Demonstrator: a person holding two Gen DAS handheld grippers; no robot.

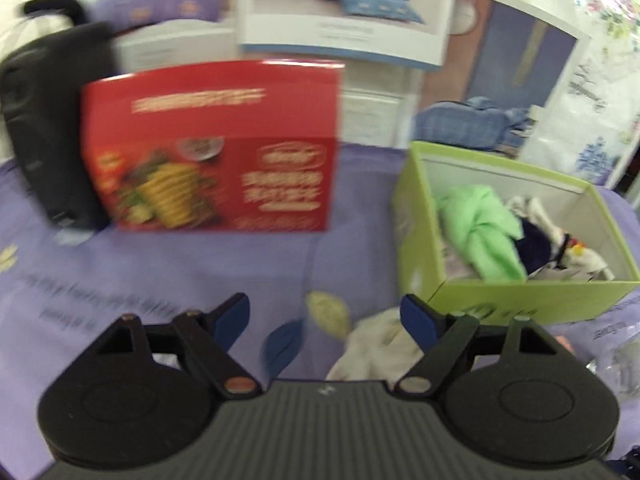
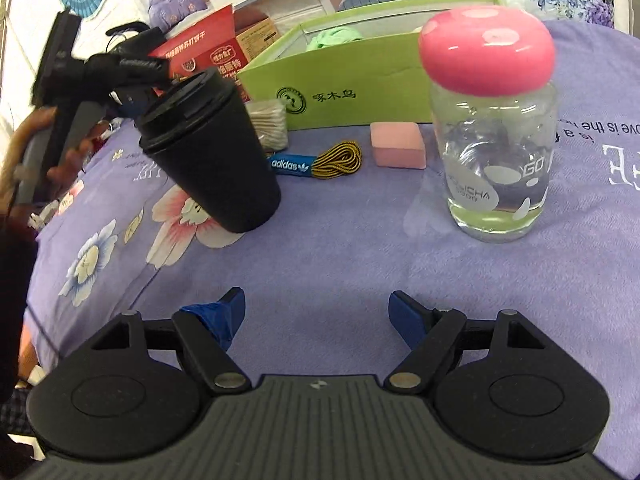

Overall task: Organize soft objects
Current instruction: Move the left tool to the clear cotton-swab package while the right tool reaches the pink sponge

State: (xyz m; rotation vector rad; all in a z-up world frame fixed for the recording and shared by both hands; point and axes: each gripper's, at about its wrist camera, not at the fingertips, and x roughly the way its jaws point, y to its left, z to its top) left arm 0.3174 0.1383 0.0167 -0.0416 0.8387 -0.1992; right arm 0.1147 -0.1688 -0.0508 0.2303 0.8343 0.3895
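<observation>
**Both claws apart over the purple sheet, soft things in the green box**

I see my left gripper [image 1: 324, 316] with its blue pads wide apart and nothing between them. Just under it on the purple sheet [image 1: 160, 272] lies a crumpled white cloth [image 1: 376, 344], close to the right pad; I cannot tell if it touches. This view is blurred.

My right gripper [image 2: 316, 312] also stands apart and holds nothing; only bare sheet is between its fingers.

Farther in the right view, a black cup [image 2: 212, 152] stands to the left and a glass jar [image 2: 496, 160] with a pink lid [image 2: 486, 48] to the right. Between them, more far, lie a bundle of yellow-black laces [image 2: 336, 160] and a pink sponge block [image 2: 398, 146], well apart from the claws.

Behind these stands the green box [image 1: 420, 216]. Inside it I see a green cloth [image 1: 480, 232] and some white and dark pieces. A red carton [image 1: 216, 148] stands to its left. At the left edge of the right view a hand [image 2: 52, 148] holds the other gripper.
</observation>
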